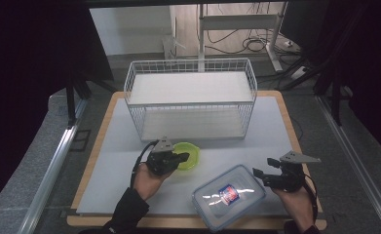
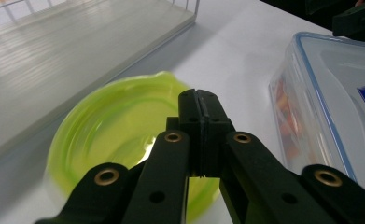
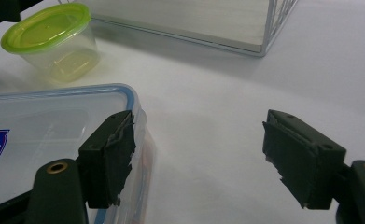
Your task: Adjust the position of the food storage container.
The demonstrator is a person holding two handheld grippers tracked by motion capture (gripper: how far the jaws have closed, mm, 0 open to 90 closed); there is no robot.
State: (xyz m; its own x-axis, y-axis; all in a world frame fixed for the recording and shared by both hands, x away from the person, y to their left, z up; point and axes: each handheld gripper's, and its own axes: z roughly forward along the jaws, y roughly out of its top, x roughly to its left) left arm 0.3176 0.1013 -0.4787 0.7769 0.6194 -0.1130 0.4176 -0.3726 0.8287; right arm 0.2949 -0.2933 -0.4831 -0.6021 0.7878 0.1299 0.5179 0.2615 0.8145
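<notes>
The clear lidded box (image 1: 229, 196) lies on the desk (image 1: 256, 141) just beside the right gripper (image 1: 262, 174), its fingers apart, while the green-lidded tub (image 1: 190, 155) sits just beyond the left gripper (image 1: 183, 157), fingers pressed together on nothing.

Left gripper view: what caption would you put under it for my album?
Shut left tool above a green-lidded tub, beside a clear lidded box.

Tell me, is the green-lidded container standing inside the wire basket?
No, the green-lidded container stands on the white table in front of the wire basket.
</notes>
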